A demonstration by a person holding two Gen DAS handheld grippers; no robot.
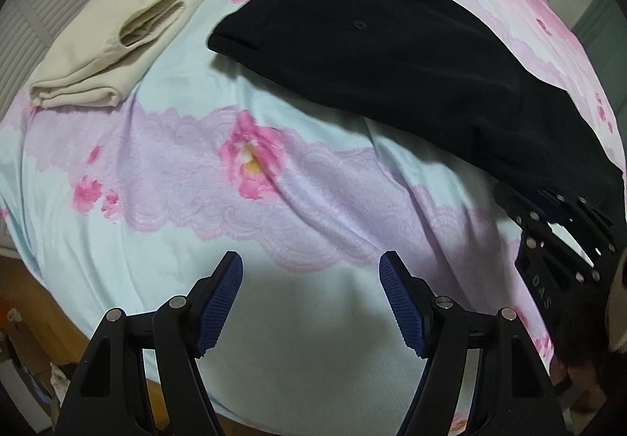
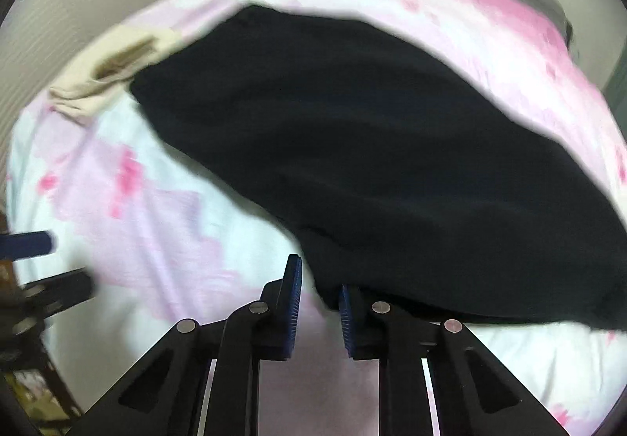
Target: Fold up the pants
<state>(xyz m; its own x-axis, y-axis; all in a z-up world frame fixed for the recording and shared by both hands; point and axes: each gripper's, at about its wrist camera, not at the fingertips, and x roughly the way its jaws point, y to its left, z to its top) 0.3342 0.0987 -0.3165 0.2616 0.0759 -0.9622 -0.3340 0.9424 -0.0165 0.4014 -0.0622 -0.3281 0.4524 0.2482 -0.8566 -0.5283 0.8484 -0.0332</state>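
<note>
Black pants lie spread on the flowered bedsheet, waistband at the far left, legs running to the right. My left gripper is open and empty, over bare sheet in front of the pants. In the right wrist view the pants fill the middle, blurred. My right gripper has its jaws a narrow gap apart at the near edge of the pants; the black cloth covers the tip of its right finger. It also shows in the left wrist view at the pants' leg end.
Folded cream pants lie on the bed at the far left, also in the right wrist view. The bed's near edge and a wooden floor with clutter are at the lower left. A louvred wall stands behind the bed.
</note>
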